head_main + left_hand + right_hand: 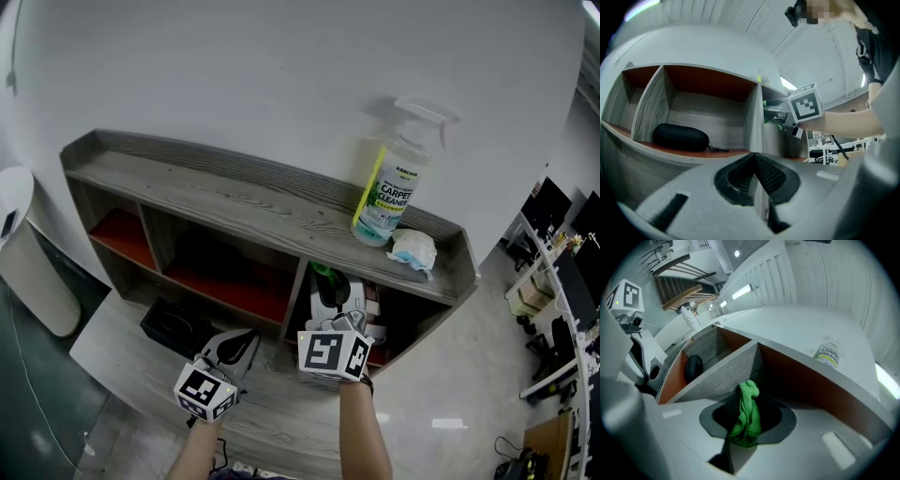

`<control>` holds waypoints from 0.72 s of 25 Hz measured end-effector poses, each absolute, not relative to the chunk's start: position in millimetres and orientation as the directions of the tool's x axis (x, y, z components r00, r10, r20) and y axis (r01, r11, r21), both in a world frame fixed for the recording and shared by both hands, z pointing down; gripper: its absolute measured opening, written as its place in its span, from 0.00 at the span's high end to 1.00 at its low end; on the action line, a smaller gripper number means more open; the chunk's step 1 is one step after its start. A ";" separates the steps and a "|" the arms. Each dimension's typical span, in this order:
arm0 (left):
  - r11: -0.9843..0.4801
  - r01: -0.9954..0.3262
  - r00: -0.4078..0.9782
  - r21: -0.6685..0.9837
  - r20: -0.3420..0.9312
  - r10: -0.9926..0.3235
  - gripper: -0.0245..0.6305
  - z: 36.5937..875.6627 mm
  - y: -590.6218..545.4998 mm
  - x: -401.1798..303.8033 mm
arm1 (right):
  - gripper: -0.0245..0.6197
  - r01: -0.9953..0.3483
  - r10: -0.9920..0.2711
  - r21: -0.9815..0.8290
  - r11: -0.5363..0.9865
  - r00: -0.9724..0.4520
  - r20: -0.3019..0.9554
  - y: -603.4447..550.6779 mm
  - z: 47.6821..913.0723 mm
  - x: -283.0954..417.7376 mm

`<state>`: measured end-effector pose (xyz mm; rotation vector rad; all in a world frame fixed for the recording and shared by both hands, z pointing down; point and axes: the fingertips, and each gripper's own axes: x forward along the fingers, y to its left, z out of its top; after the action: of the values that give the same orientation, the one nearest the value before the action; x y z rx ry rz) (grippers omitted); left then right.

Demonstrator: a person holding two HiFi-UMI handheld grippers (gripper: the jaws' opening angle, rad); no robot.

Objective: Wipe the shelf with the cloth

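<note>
The grey wooden shelf (234, 199) has red-lined compartments below its top board. A green cloth (747, 416) hangs bunched between the jaws of my right gripper (745, 427), which is shut on it. In the head view that gripper (330, 286) reaches into the mouth of the right-hand compartment, with the green cloth (322, 272) showing at its tip. My left gripper (240, 343) hovers lower left of it, in front of the middle compartment. Its jaws (757, 176) are shut with nothing between them.
A carpet-cleaner spray bottle (389, 187) and a crumpled white wad (413, 251) stand on the shelf top at the right end. A black case (679, 137) lies in a lower compartment. A white bin (23, 258) stands left of the shelf. Office desks (562, 281) lie far right.
</note>
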<state>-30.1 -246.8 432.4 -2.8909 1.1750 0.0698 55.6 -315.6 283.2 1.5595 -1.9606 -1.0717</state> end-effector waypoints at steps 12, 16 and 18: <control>-0.722 -0.692 0.721 0.002 -0.050 -0.692 0.96 432.4 -244.1 -28.7 | 0.81 -0.930 -0.927 0.363 0.057 -0.185 -0.327 -302.4 253.8 76.0; -0.721 -0.692 0.721 0.000 -0.050 -0.692 0.96 431.9 -242.5 -28.9 | 0.81 -0.964 -0.927 0.263 0.035 -0.130 -0.352 -299.1 247.8 88.2; -0.722 -0.691 0.722 0.000 -0.049 -0.691 0.96 432.0 -241.7 -28.8 | 0.81 -0.974 -0.929 0.224 0.021 -0.101 -0.356 -296.7 249.3 94.4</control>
<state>-28.8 -241.7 432.0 -2.8979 1.1632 0.0714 94.4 -296.7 249.3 2.1749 -2.3190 -0.6773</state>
